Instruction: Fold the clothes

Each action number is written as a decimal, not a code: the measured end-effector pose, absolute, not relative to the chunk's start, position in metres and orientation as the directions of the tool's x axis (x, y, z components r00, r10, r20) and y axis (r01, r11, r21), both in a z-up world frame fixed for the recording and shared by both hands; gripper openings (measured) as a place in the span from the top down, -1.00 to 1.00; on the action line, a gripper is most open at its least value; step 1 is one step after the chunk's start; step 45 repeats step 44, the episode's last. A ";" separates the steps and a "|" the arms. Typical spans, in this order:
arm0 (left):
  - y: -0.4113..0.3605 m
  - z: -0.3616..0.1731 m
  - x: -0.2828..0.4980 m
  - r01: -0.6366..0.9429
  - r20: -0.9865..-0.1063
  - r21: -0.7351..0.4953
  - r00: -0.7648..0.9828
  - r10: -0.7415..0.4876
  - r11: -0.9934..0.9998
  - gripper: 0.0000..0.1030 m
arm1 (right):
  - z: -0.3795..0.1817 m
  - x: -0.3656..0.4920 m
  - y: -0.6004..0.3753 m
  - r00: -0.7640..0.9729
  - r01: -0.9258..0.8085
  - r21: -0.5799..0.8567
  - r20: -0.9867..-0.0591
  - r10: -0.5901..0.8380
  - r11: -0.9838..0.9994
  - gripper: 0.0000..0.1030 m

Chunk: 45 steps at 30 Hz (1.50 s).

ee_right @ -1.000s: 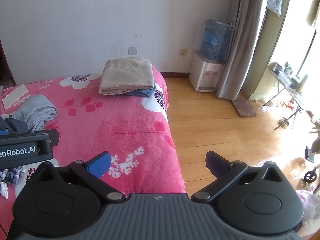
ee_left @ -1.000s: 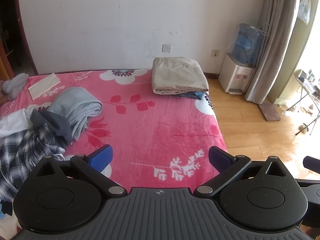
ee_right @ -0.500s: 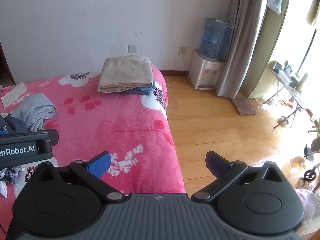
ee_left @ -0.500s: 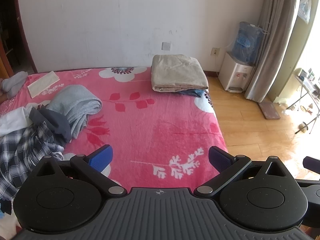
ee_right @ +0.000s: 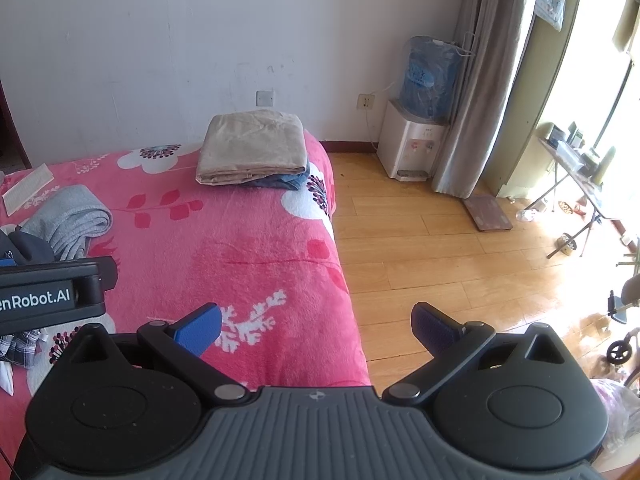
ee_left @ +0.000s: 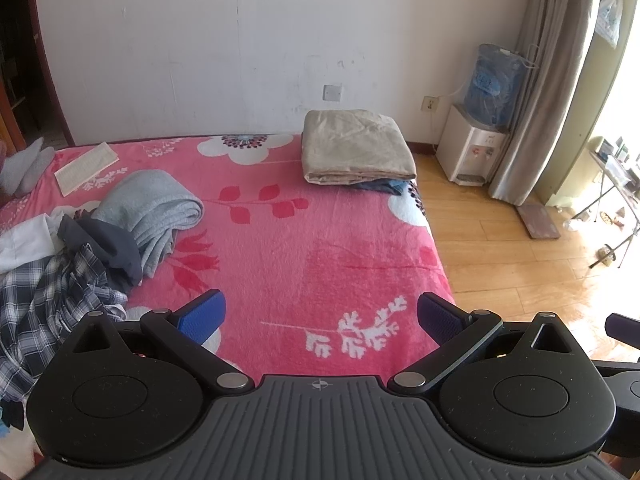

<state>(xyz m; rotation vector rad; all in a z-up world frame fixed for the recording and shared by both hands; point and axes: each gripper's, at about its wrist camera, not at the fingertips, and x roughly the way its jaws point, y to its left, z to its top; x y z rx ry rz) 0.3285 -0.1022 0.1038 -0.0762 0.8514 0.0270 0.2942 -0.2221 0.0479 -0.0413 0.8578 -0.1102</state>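
Both tools held above the near end of a bed covered by a pink floral blanket. The left gripper has its blue-padded fingers spread wide with nothing between them; below the gap lies a white sprig motif of the blanket. The right gripper is likewise spread and empty, its left finger over the blanket's edge and its right finger over the wooden floor. The unfolded clothes lie ahead and to the left of the left gripper: a plaid shirt nearest its left finger, a dark grey garment lying over the shirt's far side, a white garment further left, and a light grey garment loosely rolled just beyond and touching the dark one. Well ahead of both tools, at the blanket's far right corner, a folded beige cloth rests on a blue garment that shows beneath its near edge. A flat pale rectangle, nature unclear, lies far ahead on the left. Beyond the bed, to the right, a water dispenser stands against the wall beside a curtain. In the right wrist view, the left tool's body, lettered "enRobot.AI", shows at the left edge.
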 end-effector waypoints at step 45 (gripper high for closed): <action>-0.095 0.099 0.332 -0.058 -0.758 -0.061 0.652 -0.009 0.996 -0.99 | 0.050 0.297 -0.220 0.648 0.065 -0.084 -0.755 -0.106 0.994 -1.00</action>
